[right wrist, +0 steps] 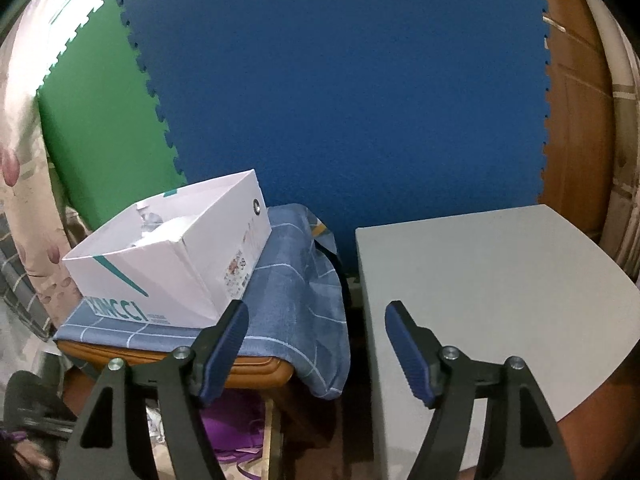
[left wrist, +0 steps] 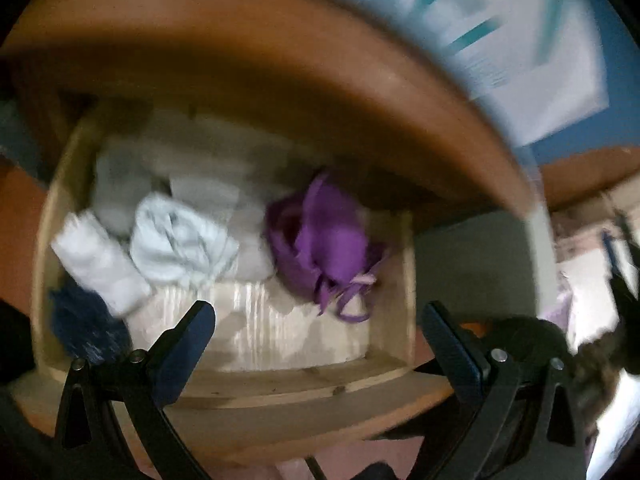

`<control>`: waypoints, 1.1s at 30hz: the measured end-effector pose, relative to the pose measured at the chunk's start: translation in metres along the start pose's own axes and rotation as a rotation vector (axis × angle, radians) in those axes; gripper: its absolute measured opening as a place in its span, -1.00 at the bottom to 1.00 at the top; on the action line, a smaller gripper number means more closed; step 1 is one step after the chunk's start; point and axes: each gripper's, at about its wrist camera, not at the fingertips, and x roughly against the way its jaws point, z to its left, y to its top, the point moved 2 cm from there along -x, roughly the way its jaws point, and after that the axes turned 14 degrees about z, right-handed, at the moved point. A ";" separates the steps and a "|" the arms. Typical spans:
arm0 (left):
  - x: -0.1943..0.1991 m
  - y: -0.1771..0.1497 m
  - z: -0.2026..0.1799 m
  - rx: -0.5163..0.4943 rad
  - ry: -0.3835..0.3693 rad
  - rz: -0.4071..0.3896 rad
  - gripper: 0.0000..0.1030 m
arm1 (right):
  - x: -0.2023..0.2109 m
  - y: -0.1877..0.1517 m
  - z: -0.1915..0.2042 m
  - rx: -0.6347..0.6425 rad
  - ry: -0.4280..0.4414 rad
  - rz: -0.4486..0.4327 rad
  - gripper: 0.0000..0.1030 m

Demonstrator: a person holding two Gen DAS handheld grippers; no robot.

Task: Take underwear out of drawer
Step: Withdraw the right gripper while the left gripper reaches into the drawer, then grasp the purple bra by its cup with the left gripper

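**Open drawer under the left gripper, right gripper over the grey table**

The left wrist view looks down into the open wooden drawer (left wrist: 404, 264), and this picture is blurred. The left gripper (left wrist: 320, 320) has its jaws wide apart with nothing between them. It hangs above the front part of the drawer. Inside, the purple underwear (left wrist: 324, 248) lies at about 1 o'clock from the gripper, against the right wall of the drawer. A pale blue crumpled cloth (left wrist: 180, 240) is at 11 o'clock, a white folded piece (left wrist: 96, 260) is just beside it at 10 o'clock, and a dark blue cloth (left wrist: 84, 324) sits at 9 o'clock in the front left corner. Grey folded items (left wrist: 168, 168) fill the back of the drawer.

The right wrist view shows the room, which the left view almost does not show. The right gripper (right wrist: 316, 340) also stands open and empty. A grey table (right wrist: 492, 288) is at 1 o'clock from it. At 10 o'clock an open white box (right wrist: 172, 264) rests on a blue checked cloth (right wrist: 296, 280), which covers a brown wooden top (right wrist: 256, 368). Behind, a blue foam mat (right wrist: 340, 80) and a green mat (right wrist: 100, 120) stand against the wall, with a flowered curtain (right wrist: 24, 160) at 9 o'clock and a wooden door (right wrist: 576, 120) at 2 o'clock. At 7 o'clock, under the brown top, a part of the purple underwear (right wrist: 236, 428) is seen again.
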 end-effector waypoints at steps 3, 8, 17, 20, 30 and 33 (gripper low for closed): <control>-0.009 0.004 0.001 0.033 0.010 -0.013 0.95 | 0.007 -0.001 -0.002 0.003 0.014 -0.012 0.42; -0.020 0.012 -0.015 -0.021 0.139 -0.013 0.96 | 0.021 0.000 -0.012 -0.030 0.055 -0.028 0.44; -0.043 0.016 -0.035 -0.220 0.441 0.114 0.96 | 0.025 -0.006 -0.034 -0.098 0.107 -0.046 0.49; -0.048 0.011 -0.036 -0.334 0.558 0.134 0.96 | 0.018 -0.009 -0.038 -0.110 0.112 -0.033 0.49; -0.076 -0.007 -0.047 -0.681 0.804 0.161 0.89 | 0.003 -0.012 -0.041 -0.118 0.113 0.003 0.49; -0.080 -0.008 -0.044 -0.720 0.832 0.170 0.89 | -0.002 -0.013 -0.041 -0.113 0.104 0.017 0.49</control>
